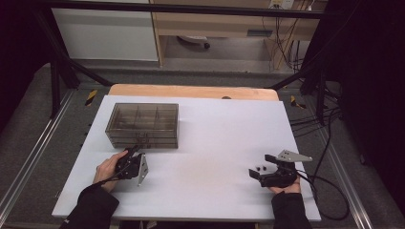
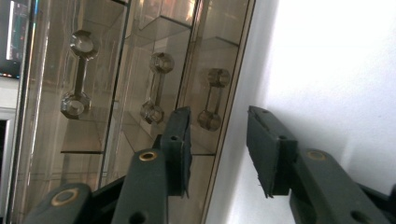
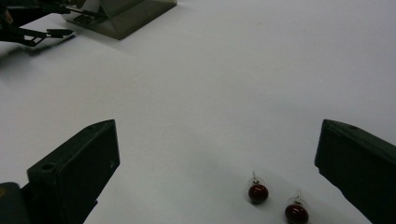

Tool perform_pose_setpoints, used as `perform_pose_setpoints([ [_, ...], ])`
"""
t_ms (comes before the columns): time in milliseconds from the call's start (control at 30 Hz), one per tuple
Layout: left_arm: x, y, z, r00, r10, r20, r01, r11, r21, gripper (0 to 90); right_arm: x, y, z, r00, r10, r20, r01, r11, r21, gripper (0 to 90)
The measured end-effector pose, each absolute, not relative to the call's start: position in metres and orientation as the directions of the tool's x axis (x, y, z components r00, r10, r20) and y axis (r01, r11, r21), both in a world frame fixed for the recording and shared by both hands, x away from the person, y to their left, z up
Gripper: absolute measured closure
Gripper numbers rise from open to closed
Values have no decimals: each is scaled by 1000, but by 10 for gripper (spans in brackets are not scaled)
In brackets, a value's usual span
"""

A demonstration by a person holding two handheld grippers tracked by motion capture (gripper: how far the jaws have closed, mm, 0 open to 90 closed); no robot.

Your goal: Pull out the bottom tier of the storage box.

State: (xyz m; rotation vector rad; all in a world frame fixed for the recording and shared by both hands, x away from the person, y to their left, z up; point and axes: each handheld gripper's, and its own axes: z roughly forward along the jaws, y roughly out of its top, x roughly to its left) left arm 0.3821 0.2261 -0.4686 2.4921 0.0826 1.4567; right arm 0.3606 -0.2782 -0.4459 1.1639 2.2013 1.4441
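Drawer box (image 1: 142,125) of smoky clear plastic stands on the left half of the white table (image 1: 215,143), with three shallow drawers stacked in its front face. Each drawer has a small dumbbell-shaped handle, seen close up in the left gripper view, where the lowest one (image 2: 213,99) sits just beyond the tips of the left tool (image 2: 218,135). In the high view the left tool (image 1: 134,153) is held on its side, its tips right at the box's front near the bottom drawer. Its jaws stand narrow with an empty gap between them; no pad presses on a handle yet.

On the right side of the table, well apart from the box, the right tool (image 1: 262,168) rests in the person's hand with jaws spread wide and holding nothing. Two small dark red ball earrings (image 3: 258,192) lie on the table between those jaws, side by side and close to each other.

Likely risks from here: the handle is small and slick, and the left jaws seem set slightly to one side of it, so closing could pinch air or slip off. The box looks light, so a pull on a drawer might drag the whole box forward instead of opening it. The earrings are round and tiny; a careless closing of the right tool could nudge them and send them rolling.
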Motion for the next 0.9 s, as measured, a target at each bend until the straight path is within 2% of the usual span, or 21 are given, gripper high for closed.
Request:
perform_pose_setpoints([
  [533, 385, 226, -481, 436, 136, 890, -95, -976, 196, 705, 360, -279, -446, -643, 739, 201, 478, 183, 859, 4],
  [900, 385, 223, -487, 384, 96, 918, -119, -981, 152, 719, 361, -278, -446, -643, 739, 200, 477, 183, 859, 5],
])
